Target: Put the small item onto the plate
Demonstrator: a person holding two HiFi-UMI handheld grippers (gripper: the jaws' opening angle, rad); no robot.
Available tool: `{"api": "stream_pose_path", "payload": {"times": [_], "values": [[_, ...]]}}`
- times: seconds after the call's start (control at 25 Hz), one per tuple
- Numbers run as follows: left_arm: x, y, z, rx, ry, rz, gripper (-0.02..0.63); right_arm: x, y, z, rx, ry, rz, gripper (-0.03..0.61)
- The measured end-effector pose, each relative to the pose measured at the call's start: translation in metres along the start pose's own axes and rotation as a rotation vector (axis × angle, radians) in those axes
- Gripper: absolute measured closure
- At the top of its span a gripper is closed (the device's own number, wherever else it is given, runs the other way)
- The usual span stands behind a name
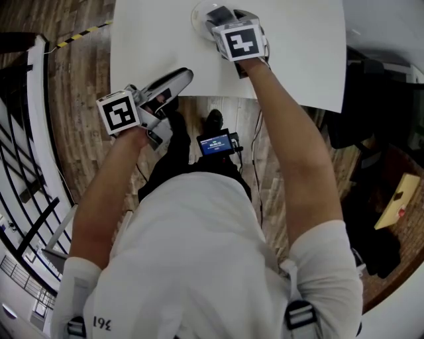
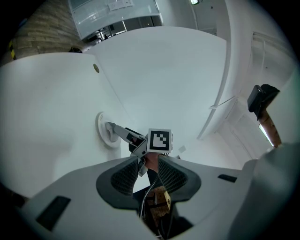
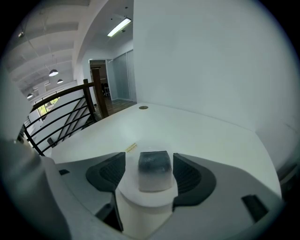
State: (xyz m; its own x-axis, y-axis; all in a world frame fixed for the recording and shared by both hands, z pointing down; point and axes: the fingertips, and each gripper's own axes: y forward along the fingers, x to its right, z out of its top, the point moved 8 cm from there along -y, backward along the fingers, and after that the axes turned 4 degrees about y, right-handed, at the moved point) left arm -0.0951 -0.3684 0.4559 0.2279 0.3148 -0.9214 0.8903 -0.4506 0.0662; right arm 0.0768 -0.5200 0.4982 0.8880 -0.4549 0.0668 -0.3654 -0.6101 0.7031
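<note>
Wood-plank floor and a railing are seen round a white bench in the head view; the right hand-held gripper is held at the far part of the bench, over a small white plate; the left hand-held gripper is held at the near bench edge, well apart from the plate; the small item cannot be made out from here.

Left gripper view: the left hand-held gripper's jaws are seen slightly apart, released, nothing between them; a hand and some floor are glimpsed through the gap; beyond, the plate is seen on the bench, with the tips of the right hand-held gripper over it.

Right gripper view: the small item, a block dark grey on top and paler below, is seen resting on the plate, between the jaws; the right hand-held gripper is released, its jaws set apart on either side of the item; a sliver of plate shows between the item and the left pad; the right pad lies just beside the item, contact not determinable; bare bench is seen beyond, railing at the left.
</note>
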Motion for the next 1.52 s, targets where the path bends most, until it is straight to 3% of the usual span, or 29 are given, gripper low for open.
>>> {"api": "stream_pose_path", "payload": {"times": [0.12,0.36,0.4,0.8,0.96,1.52], "values": [[0.011,-0.005,-0.001,0.016,0.011,-0.025,0.499,-0.001,-0.018,0.005,0.035,0.004,-0.031,0.259],[0.039,-0.020,-0.008,0.044,0.030,-0.089,0.499,-0.023,-0.060,0.007,0.090,0.039,0.012,0.268],[0.044,-0.021,-0.009,0.047,0.032,-0.100,0.499,-0.026,-0.067,0.007,0.101,0.043,0.020,0.325],[0.087,-0.033,-0.012,0.091,0.071,-0.178,0.499,-0.043,-0.126,-0.002,0.163,0.026,0.041,0.577],[0.102,-0.043,-0.012,0.123,0.080,-0.206,0.499,-0.049,-0.150,-0.003,0.197,0.059,0.050,0.577],[0.143,-0.075,-0.019,0.190,0.068,-0.302,0.499,-0.066,-0.241,-0.016,0.363,0.337,0.144,0.577]]}}
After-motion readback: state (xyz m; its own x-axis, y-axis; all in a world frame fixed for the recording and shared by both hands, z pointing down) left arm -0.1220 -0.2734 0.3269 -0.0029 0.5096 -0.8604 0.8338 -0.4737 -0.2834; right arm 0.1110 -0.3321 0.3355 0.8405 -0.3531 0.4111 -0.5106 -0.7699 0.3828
